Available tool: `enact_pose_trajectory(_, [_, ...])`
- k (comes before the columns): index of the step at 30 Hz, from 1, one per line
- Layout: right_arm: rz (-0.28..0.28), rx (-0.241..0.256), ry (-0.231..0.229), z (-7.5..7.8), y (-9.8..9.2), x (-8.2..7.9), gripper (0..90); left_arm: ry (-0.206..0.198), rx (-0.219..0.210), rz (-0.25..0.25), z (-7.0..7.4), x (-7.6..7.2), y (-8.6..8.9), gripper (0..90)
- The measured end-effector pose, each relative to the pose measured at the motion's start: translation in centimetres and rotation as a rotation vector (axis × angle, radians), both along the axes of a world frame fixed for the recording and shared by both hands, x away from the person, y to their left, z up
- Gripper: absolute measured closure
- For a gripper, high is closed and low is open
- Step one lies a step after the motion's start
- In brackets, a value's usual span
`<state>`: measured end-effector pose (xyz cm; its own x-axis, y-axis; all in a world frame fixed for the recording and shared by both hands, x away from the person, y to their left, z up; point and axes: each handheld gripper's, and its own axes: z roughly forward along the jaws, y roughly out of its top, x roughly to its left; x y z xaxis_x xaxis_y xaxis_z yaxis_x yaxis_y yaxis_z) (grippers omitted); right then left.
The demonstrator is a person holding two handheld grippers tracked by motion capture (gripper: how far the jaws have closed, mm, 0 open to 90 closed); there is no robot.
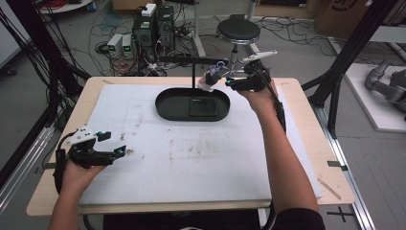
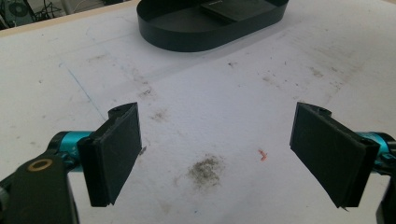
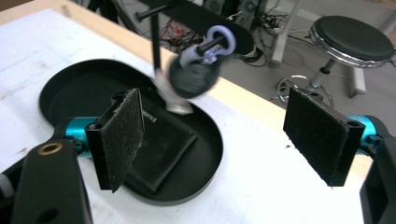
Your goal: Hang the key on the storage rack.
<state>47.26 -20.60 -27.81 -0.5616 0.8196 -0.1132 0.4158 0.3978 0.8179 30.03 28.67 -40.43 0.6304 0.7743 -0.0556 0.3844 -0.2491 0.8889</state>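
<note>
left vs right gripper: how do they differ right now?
The left gripper sits low over the white mat at the near left, with bare mat between its jaws. The right gripper is raised at the far side, by the black tray and the keyring hanging on the stand. Both are open, holding nothing.
</note>
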Motion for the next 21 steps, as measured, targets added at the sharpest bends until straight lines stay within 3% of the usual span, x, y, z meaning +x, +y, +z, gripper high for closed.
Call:
enact_pose_trajectory(3, [0.037, 0.021, -0.059, -0.5, -0.3, -1.1, 21.2, -0.004, -0.001, -0.007, 0.1, 0.2, -0.2, 16.6])
enact_pose_trajectory(7, [0.057, 0.023, -0.045, -2.0, -1.2, -2.4, 21.2, -0.004, 0.001, -0.012, 0.1, 0.6, -0.6, 16.6])
enact_pose_trajectory(9, [0.057, 0.017, -0.018, -2.7, -1.8, -3.0, 21.2, -0.004, -0.001, -0.019, 0.1, 0.9, -0.8, 16.6])
enact_pose_trajectory(10, [0.063, 0.027, -0.03, -3.1, -2.1, -3.5, 21.2, -0.004, 0.002, -0.021, 0.1, 1.0, -0.9, 16.6])
enact_pose_trajectory(12, [0.061, 0.021, 0.003, -3.6, -2.8, -4.3, 21.2, -0.007, 0.0, -0.024, 0.1, 1.2, -1.2, 16.6])
enact_pose_trajectory(14, [0.074, 0.043, -0.036, -4.1, -3.4, -5.2, 21.2, -0.007, 0.006, -0.028, 0.1, 1.5, -1.4, 16.6])
enact_pose_trajectory(21, [0.065, 0.069, -0.024, -5.9, -6.0, -7.7, 21.2, -0.013, 0.004, -0.044, -0.1, 2.2, -2.3, 16.6])
